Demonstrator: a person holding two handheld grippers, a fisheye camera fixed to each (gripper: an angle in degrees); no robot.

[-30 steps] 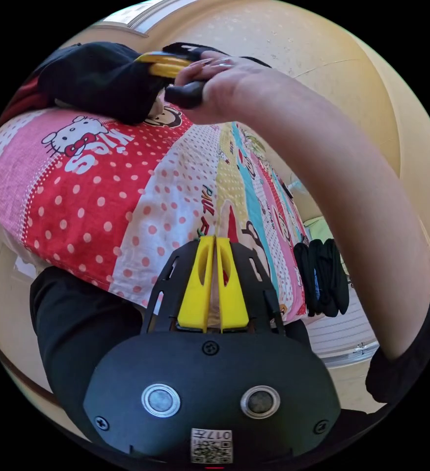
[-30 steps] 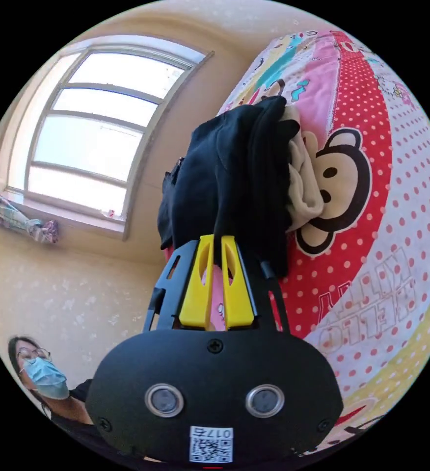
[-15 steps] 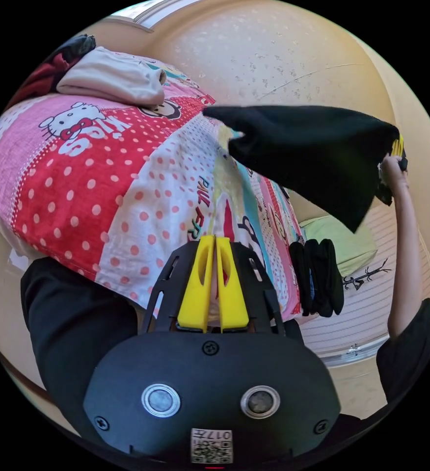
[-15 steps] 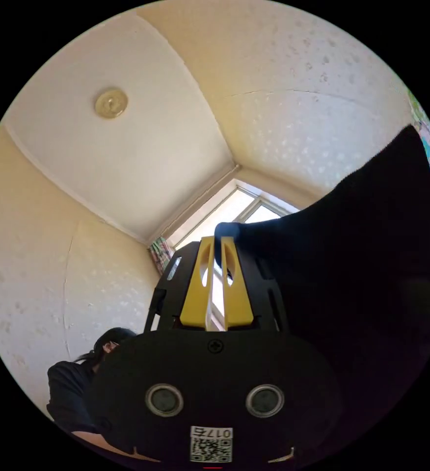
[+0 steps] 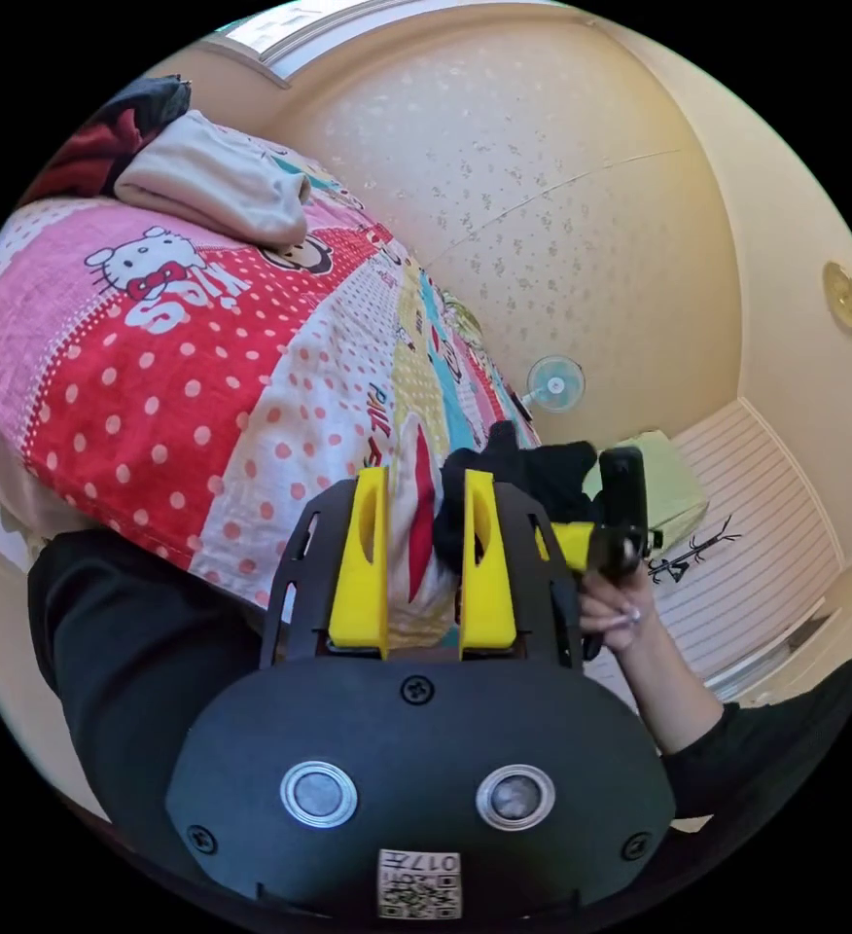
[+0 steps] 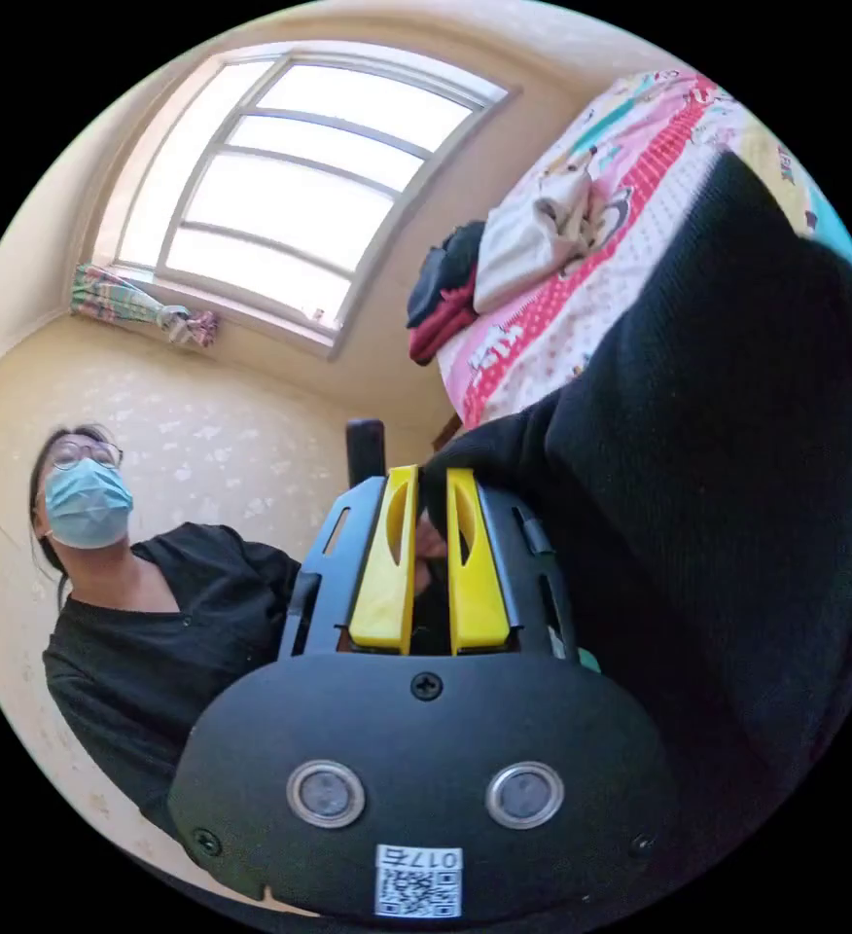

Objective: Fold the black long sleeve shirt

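Note:
In the left gripper view my left gripper (image 5: 426, 482) stands open over the edge of the bed. The black long sleeve shirt (image 5: 528, 477) hangs bunched just beyond its right-hand jaw, and some fabric reaches that jaw's inner edge. A hand holds my right gripper (image 5: 582, 543) beside it, with the shirt in its jaws. In the right gripper view my right gripper (image 6: 433, 479) is shut on an edge of the black shirt (image 6: 737, 438), which drapes wide across the right of that view.
The bed (image 5: 202, 370) has a red, pink and dotted cartoon cover. At its far end lie a folded cream garment (image 5: 212, 180) and a dark and red clothes pile (image 5: 115, 122). A small fan (image 5: 554, 382) sits by the wall. The person (image 6: 144, 623) stands below the window (image 6: 280, 195).
My right gripper lifted the black shirt off the pile, swung it high, and now holds it low beside my left gripper. My left gripper has gone from shut to open.

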